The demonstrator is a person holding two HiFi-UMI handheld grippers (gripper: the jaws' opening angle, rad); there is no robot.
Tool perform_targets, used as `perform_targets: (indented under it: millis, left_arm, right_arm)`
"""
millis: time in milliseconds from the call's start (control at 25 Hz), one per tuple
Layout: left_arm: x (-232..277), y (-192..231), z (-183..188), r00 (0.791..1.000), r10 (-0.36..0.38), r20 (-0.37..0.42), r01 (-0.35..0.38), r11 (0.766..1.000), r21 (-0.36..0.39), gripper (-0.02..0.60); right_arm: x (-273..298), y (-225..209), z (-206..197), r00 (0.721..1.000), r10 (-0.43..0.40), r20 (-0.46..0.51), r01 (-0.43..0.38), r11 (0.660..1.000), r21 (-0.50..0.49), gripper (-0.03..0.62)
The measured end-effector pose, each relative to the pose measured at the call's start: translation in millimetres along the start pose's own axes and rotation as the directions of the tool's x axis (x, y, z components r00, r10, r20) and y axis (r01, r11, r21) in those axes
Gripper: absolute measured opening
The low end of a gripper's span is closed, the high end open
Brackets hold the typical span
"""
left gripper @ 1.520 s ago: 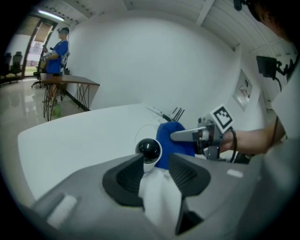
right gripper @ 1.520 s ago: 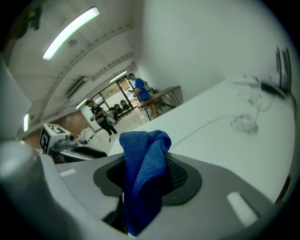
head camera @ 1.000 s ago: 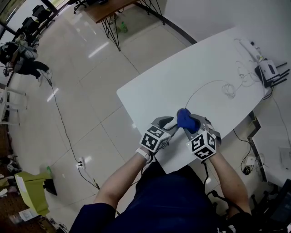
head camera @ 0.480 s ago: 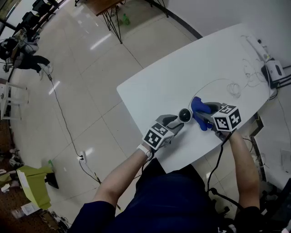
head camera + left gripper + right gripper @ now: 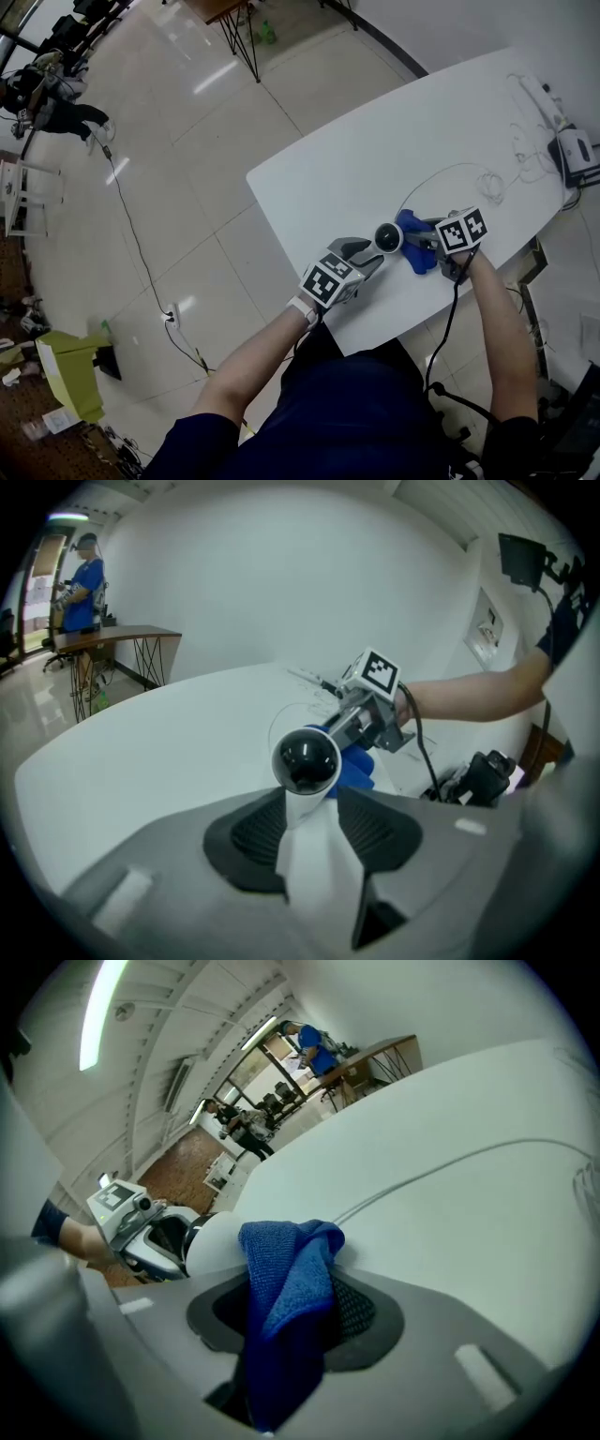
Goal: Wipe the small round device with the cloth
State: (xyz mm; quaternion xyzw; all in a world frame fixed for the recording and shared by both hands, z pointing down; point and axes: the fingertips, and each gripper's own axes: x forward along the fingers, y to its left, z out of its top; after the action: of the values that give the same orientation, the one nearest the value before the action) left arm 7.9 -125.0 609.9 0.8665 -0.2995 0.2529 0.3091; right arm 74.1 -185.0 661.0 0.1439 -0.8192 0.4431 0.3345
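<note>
The small round device (image 5: 386, 238) is white with a black domed front (image 5: 306, 757). My left gripper (image 5: 361, 258) is shut on its white stem and holds it just above the white table (image 5: 375, 159). A thin grey cable (image 5: 441, 172) runs from it across the table. The blue cloth (image 5: 412, 241) is bunched between the jaws of my right gripper (image 5: 424, 246), which is shut on it. In the right gripper view the cloth (image 5: 286, 1279) touches the device's white side (image 5: 217, 1241). In the left gripper view the cloth (image 5: 354, 766) shows just behind the ball.
At the table's far right end lie a white router (image 5: 577, 145), a white power strip (image 5: 539, 94) and tangled cables (image 5: 520, 155). A wooden desk (image 5: 220, 11) and a person (image 5: 47, 98) are across the tiled floor. The near table edge (image 5: 412, 323) is close below my grippers.
My right gripper swung the cloth off the device's top, out to the right, and now presses it against the device's right side. The left gripper has held the device almost still.
</note>
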Motion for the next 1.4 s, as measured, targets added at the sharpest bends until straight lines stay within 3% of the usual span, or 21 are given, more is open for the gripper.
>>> perform_targets:
  millis: [120,200,360,480,560,680,800,880,1000,1160,1280,1400]
  left_arm:
    - [-2,-1,0,1.000,0.005,0.010,-0.005,1.000,-0.012,0.172]
    - [-5,-1,2,1.000,0.009,0.022,-0.009,1.000,-0.015,0.172]
    - [-11,1,3,0.999,0.017,0.037,-0.016,1.000,-0.004,0.170]
    - [-10,-2,5,0.999,0.017,0.040,-0.017,1.000,0.012,0.170]
    - [-8,-5,7,0.999,0.020,0.042,-0.021,0.999,0.031,0.170]
    - [-8,-9,10,0.999,0.028,0.042,-0.030,0.998,0.053,0.170]
    - [-7,-13,7,0.999,0.037,0.028,-0.039,0.997,0.068,0.170]
    - [-5,-15,6,0.999,0.040,0.019,-0.041,0.996,0.077,0.170]
    - [-2,-16,5,0.999,0.044,0.015,-0.045,0.995,0.084,0.171]
    - [3,-18,2,0.999,0.040,0.008,-0.041,0.996,0.076,0.170]
    - [7,-21,-6,0.999,0.038,-0.012,-0.037,0.996,0.077,0.170]
    - [11,-23,-11,0.999,0.039,-0.030,-0.036,0.996,0.083,0.172]
  right_arm:
    - [-4,-1,0,0.998,-0.026,0.065,0.021,0.996,0.085,0.170]
    - [-18,4,5,0.988,-0.073,0.140,0.063,0.995,0.072,0.170]
    - [-59,32,21,0.947,-0.173,0.270,0.205,0.974,-0.096,0.170]
    - [-82,65,31,0.933,-0.188,0.307,0.284,0.909,-0.305,0.170]
    - [-87,92,36,0.942,-0.165,0.292,0.290,0.837,-0.464,0.170]
    - [-74,124,34,0.971,-0.174,0.164,0.239,0.739,-0.629,0.170]
    - [-52,128,25,0.972,-0.235,0.024,0.185,0.695,-0.694,0.170]
    - [-45,124,28,0.968,-0.250,-0.020,0.161,0.681,-0.715,0.170]
    - [-42,113,43,0.972,-0.227,-0.060,0.120,0.698,-0.706,0.169]
    - [-42,90,58,0.976,-0.126,-0.178,-0.011,0.787,-0.617,0.169]
    - [-39,76,61,0.958,-0.023,-0.286,-0.130,0.856,-0.501,0.169]
    - [-32,64,59,0.925,0.039,-0.377,-0.211,0.880,-0.425,0.169]
